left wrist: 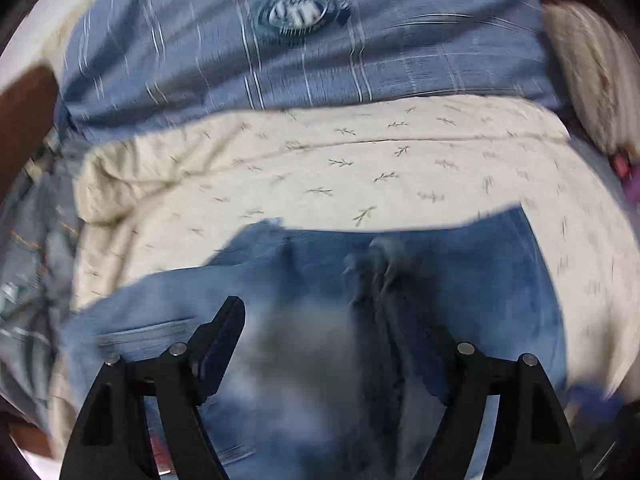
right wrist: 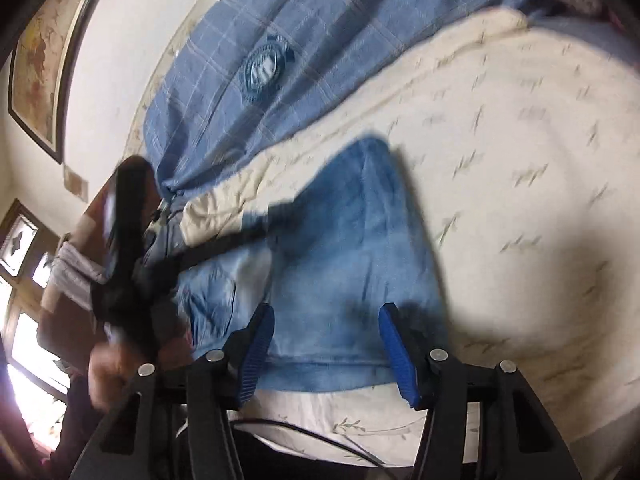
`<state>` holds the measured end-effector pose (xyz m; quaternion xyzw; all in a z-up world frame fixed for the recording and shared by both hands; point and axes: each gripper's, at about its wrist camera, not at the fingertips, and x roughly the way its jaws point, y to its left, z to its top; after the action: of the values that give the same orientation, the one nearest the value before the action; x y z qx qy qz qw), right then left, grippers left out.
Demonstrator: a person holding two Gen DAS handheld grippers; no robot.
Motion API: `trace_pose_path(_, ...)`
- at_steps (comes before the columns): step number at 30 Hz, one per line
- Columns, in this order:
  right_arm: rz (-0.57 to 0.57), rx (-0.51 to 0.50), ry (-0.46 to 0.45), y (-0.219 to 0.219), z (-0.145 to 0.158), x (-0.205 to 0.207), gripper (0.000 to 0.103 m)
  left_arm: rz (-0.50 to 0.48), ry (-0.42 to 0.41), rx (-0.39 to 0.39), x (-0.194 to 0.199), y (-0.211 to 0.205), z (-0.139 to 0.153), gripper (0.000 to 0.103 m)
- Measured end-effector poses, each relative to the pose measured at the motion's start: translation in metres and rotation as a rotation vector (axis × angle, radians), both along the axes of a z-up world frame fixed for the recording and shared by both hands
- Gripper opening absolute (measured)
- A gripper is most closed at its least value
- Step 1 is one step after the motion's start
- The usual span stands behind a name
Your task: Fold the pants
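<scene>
Blue denim pants (left wrist: 460, 280) lie partly folded on a cream patterned bedcover (left wrist: 360, 160). In the left wrist view my left gripper (left wrist: 340, 332) is open just above the denim, its fingers wide apart over a dark seam. In the right wrist view my right gripper (right wrist: 326, 340) is open over the near edge of the pants (right wrist: 352, 248), with blue pads (right wrist: 394, 344) on either side of the cloth. The left gripper (right wrist: 132, 256) shows as a blurred black shape at the pants' left end.
A blue checked quilt (left wrist: 280, 40) with a round badge lies at the far side of the bed. A white wall with a framed picture (right wrist: 40, 60) and a window (right wrist: 24, 320) are to the left. A cable (right wrist: 312, 432) runs below the bed's edge.
</scene>
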<state>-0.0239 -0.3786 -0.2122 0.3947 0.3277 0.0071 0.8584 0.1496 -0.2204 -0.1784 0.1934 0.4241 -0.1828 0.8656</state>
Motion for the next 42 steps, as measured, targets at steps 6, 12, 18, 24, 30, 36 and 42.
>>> trace_pose_path(6, -0.052, -0.080, -0.013, -0.012, 0.039, -0.008, 0.058, 0.034, -0.082, 0.074, -0.022, 0.052, 0.020, 0.080)
trace_pose_path(12, -0.035, -0.111, 0.081, -0.006, 0.046, 0.013, 0.058, 0.091, -0.086, 0.080, -0.016, 0.075, 0.032, 0.080)
trace_pose_path(18, -0.015, -0.172, 0.106, 0.000, 0.053, 0.022, 0.058, 0.092, -0.096, 0.061, -0.011, 0.069, 0.033, 0.080)
trace_pose_path(24, -0.027, -0.182, 0.149, 0.006, 0.043, 0.049, 0.058, 0.137, -0.092, 0.031, -0.005, 0.076, 0.023, 0.080)
trace_pose_path(30, 0.060, -0.144, 0.236, 0.035, -0.014, 0.069, 0.059, 0.201, 0.077, 0.008, 0.009, 0.094, -0.023, 0.080)
trace_pose_path(36, 0.100, -0.209, 0.094, 0.058, 0.002, 0.057, 0.059, 0.257, 0.048, -0.069, -0.017, 0.138, -0.003, 0.080)
trace_pose_path(42, 0.026, -0.260, -0.099, 0.063, 0.041, 0.039, 0.059, 0.408, -0.079, -0.075, -0.045, 0.227, 0.053, 0.080)
